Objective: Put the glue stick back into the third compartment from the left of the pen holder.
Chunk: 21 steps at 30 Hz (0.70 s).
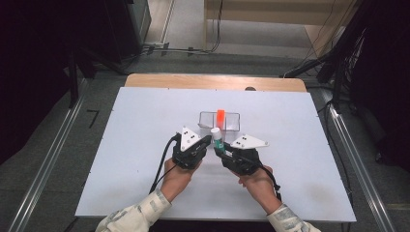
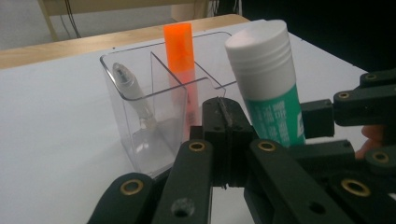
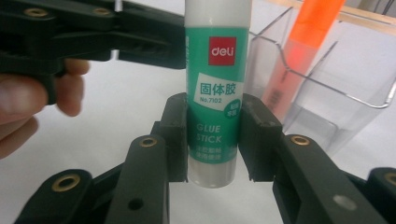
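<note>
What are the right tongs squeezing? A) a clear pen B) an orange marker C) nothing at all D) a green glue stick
D: in the right gripper view, the right tongs press on both sides of the upright green glue stick, while the orange marker stands behind it in the clear organizer.

On the worktop a divided holder stands near the middle. A marker stands upright in one compartment, a pen leans in another. Just before the holder, a glue stick stands upright between the two grippers.
</note>
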Tool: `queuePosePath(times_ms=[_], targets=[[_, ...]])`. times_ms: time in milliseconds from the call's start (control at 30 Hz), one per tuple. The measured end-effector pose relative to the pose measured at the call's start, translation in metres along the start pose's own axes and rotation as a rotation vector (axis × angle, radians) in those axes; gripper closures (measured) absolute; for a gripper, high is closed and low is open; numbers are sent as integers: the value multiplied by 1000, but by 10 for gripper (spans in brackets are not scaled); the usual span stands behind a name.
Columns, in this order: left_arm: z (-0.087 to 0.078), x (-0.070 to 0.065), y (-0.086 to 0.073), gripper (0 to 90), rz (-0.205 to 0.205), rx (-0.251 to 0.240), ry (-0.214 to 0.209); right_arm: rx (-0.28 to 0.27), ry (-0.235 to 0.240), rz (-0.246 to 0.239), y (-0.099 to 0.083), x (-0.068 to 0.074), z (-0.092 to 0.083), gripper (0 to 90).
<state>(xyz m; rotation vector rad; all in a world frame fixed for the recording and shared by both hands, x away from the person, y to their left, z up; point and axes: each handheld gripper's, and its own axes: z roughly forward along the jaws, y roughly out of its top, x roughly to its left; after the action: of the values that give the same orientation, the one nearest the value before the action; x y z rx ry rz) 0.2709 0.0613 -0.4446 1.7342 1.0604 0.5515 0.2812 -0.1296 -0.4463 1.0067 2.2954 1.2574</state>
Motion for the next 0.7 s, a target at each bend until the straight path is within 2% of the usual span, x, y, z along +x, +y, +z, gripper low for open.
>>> queuePosePath(times_ms=[167, 200, 300, 533, 633, 700], targets=[[-3, 7, -4, 896, -30, 3, 15, -25, -23, 13, 2, -8, -2, 641], [-3, 8, -4, 863, -39, 6, 14, -29, -30, 15, 2, -9, -2, 640], [-5, 12, -6, 853, -50, 10, 22, -37, -39, 23, 4, -13, -2, 640], [-4, 16, -10, 619, -56, 27, 23, -47, -52, 31, 6, -19, 1, 640], [-6, 17, -12, 554, -39, 41, 21, -51, -59, 37, 6, -22, 2, 640], [-7, 19, -15, 475, -27, 56, 30, -52, -63, 38, 7, -24, 3, 641]])
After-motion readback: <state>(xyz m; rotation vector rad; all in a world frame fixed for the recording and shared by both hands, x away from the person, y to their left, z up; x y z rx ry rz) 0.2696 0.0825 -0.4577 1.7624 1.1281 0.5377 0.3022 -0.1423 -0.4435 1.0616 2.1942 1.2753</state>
